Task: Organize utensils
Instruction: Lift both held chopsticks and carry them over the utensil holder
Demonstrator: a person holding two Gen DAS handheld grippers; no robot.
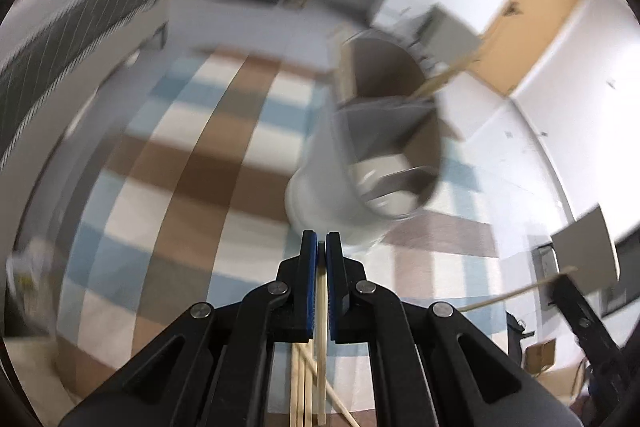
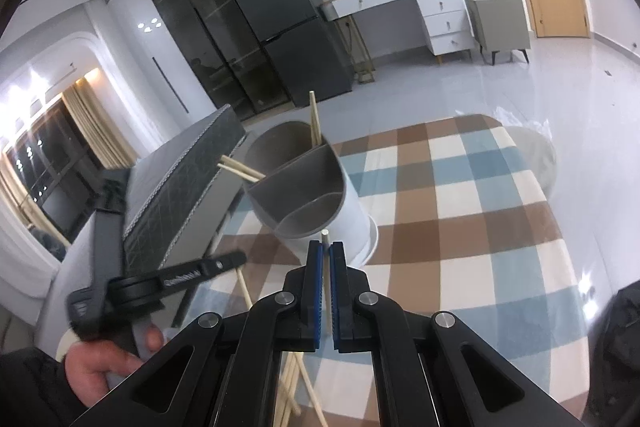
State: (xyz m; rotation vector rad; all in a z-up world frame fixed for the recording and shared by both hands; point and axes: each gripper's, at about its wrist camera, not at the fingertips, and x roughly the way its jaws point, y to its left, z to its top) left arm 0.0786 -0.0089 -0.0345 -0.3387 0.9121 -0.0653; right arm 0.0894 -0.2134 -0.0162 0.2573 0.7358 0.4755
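A white utensil holder with grey-brown compartments stands on the checked tablecloth, blurred in the left wrist view. My left gripper is shut on one wooden chopstick, just short of the holder. The right gripper shows at the right edge, clamping another chopstick. In the right wrist view my right gripper is shut on its chopstick, right below the holder. Several chopsticks stand in the holder's back compartment. The left gripper is at the left, held by a hand.
Loose chopsticks lie on the tablecloth beneath both grippers. A chair with a dark quilted back stands against the table's left side. A clear plastic bag lies at the far right table edge. A fridge and a desk stand far behind.
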